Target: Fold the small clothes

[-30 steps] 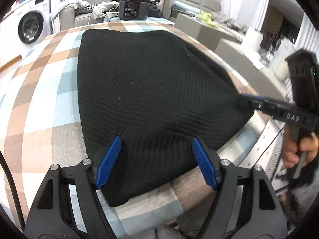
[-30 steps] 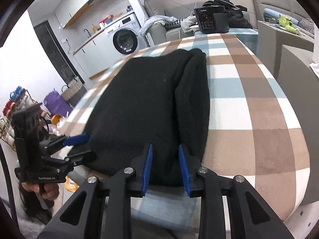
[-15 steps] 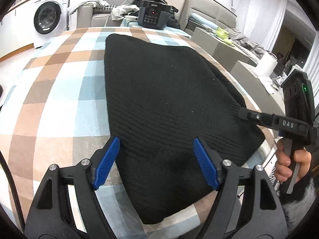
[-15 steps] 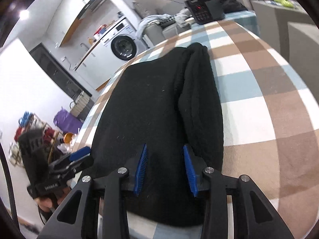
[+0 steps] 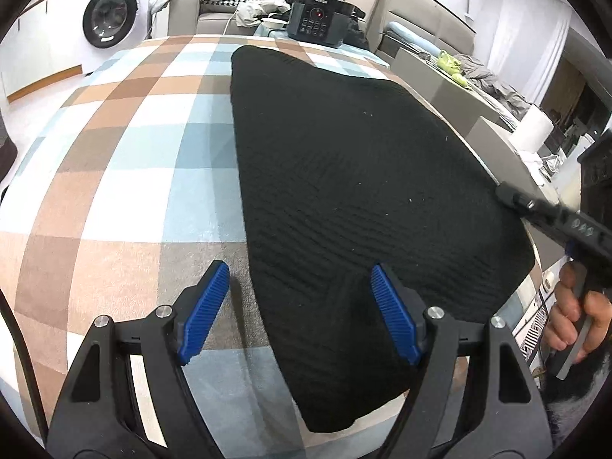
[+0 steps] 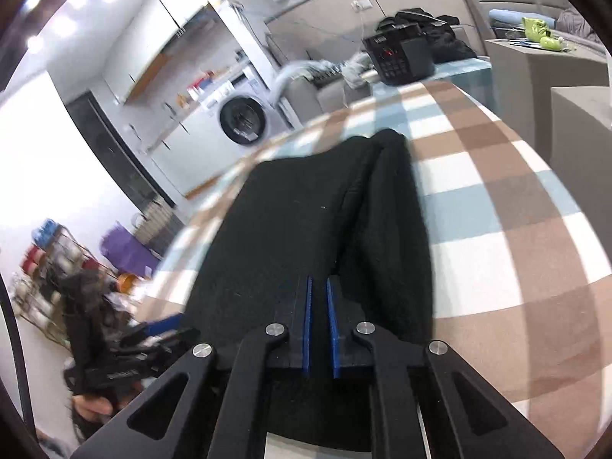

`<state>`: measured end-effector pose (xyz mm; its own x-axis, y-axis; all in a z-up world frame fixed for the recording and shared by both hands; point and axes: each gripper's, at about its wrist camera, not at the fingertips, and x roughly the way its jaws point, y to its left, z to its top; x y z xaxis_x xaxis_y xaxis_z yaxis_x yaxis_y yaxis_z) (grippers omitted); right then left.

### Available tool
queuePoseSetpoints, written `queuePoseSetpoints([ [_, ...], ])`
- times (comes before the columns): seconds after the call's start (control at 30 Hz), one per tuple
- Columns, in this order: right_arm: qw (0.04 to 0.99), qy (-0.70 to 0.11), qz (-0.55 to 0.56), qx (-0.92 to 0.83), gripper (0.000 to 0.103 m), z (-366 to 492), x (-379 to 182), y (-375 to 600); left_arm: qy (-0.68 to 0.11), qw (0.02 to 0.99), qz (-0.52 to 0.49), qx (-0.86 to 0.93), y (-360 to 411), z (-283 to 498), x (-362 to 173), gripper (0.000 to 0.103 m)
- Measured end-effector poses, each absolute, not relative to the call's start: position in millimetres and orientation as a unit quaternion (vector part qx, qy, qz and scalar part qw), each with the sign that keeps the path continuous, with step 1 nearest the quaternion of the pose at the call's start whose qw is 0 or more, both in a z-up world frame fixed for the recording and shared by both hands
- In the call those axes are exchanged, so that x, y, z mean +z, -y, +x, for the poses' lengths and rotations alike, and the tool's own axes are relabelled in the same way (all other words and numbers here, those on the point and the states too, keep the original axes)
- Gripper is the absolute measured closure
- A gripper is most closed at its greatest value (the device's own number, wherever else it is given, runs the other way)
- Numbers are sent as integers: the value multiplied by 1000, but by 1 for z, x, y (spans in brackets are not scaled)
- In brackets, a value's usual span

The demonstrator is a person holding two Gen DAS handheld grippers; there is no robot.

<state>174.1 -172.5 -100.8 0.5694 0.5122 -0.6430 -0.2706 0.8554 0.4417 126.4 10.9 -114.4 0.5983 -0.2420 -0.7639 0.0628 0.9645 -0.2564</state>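
Sweater (image 5: 344, 191) below black cooker (image 5: 319, 23).

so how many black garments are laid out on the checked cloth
1: a black knit garment lying on the checked cloth, its right edge folded over. Dark clothes are piled beyond the table; more may be hidden.

Bright, even indoor light fills both fisheye views, which bend strongly toward black circular edges. The left wrist picture is sharp. The right wrist picture is motion-smeared across the room at left, with round ceiling lamps (image 6: 57, 7) glaring at upper left, and only soft shadows
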Motion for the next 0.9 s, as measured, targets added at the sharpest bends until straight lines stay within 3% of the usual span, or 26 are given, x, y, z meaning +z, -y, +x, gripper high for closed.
queuePoseSetpoints([
  [0.13, 855, -455, 159, 192, 94, 183, -124, 182, -439, 889, -100, -83, -12, 126, -113, 29],
  [0.3, 837, -461, 187, 228, 77, 173, -121, 189, -437, 889, -112, -76, -18, 128, -114, 29],
  [0.43, 838, -462, 167, 238, 75, 174, -122, 179, -435, 890, -114, -75, -20, 127, -113, 29],
  [0.57, 841, -453, 173, 239, 76, 184, -128, 173, -436, 890, -116, -75, -21, 126, -113, 29],
  [0.63, 846, -445, 167, 243, 91, 185, -126, 170, -434, 890, -116, -72, -21, 126, -112, 29],
  [0.67, 849, -440, 159, 245, 93, 184, -122, 167, -433, 891, -117, -71, -21, 126, -111, 29],
  [0.8, 881, -384, 127, 247, 95, 166, -93, 163, -426, 894, -117, -70, -21, 127, -106, 29],
  [0.9, 875, -425, 82, 218, 95, 173, -109, 159, -425, 895, -110, -79, -16, 127, -104, 29],
])
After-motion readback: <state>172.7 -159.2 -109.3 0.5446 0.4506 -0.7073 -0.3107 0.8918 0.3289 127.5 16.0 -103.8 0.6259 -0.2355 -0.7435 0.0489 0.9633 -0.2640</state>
